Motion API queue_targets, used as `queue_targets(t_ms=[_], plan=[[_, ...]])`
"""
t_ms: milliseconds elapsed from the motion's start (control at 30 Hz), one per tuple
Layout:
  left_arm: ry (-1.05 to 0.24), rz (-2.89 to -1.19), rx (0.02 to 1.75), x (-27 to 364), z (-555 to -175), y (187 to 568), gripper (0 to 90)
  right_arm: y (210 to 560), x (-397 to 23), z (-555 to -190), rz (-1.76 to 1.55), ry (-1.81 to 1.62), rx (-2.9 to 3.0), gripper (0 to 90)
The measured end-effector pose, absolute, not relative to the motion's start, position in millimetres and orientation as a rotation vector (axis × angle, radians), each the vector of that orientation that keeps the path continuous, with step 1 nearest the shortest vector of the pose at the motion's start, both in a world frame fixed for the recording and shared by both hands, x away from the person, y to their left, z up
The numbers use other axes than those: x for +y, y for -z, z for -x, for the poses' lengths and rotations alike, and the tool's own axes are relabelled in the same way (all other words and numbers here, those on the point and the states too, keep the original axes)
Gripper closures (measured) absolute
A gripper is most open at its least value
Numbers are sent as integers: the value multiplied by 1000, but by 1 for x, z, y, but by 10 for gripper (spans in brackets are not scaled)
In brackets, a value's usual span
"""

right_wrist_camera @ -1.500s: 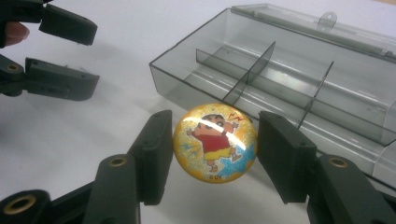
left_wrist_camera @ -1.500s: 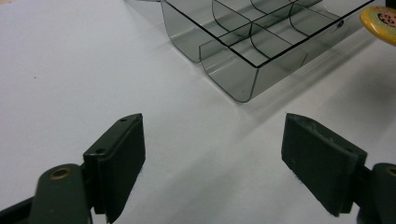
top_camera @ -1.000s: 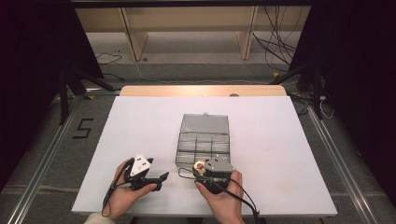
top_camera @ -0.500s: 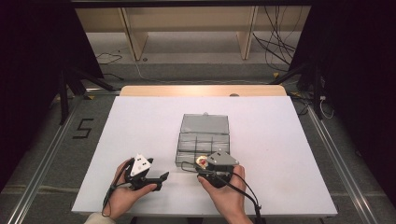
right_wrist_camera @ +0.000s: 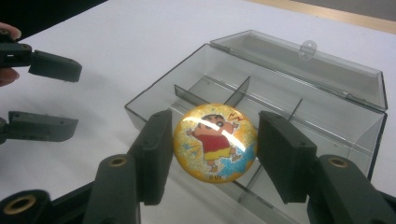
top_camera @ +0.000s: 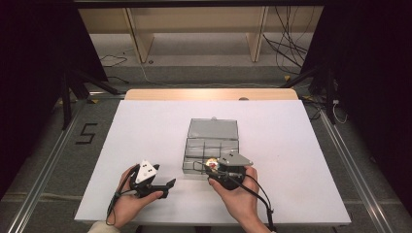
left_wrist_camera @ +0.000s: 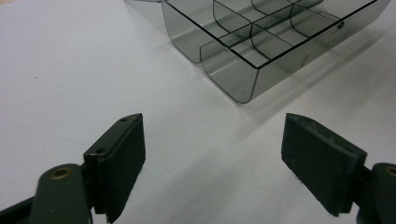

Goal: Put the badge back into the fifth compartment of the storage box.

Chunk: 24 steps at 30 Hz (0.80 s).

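Smoky clear plastic forms the compartment box (top_camera: 212,145), sitting mid-table on the white table (top_camera: 145,126) with its lid (top_camera: 213,128) folded back on the far side. Over its near edge, the right gripper (top_camera: 214,167) pinches a round cartoon badge (right_wrist_camera: 215,142) between its jaws — gold glitter, a cartoon boy on its face. The dividers (right_wrist_camera: 238,95) lie just beyond the badge. Left of the box, the left gripper (top_camera: 167,184) rests low on the table, jaws spread wide with nothing between them. Against a second ago the right gripper sits a touch nearer the person — the left one has not shifted.
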State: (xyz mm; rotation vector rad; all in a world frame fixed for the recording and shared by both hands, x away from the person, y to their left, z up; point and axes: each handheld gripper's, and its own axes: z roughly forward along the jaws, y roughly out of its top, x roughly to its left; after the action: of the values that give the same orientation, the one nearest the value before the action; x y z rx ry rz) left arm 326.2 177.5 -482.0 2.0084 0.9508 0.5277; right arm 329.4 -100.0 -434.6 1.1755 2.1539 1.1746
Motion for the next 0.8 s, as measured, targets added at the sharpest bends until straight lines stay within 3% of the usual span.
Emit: queue_targets(t_ms=[800], plan=[[-529, -2009, 952, 178, -327, 482, 216, 429, -110, -350, -1145, -1181, 2169, 471]])
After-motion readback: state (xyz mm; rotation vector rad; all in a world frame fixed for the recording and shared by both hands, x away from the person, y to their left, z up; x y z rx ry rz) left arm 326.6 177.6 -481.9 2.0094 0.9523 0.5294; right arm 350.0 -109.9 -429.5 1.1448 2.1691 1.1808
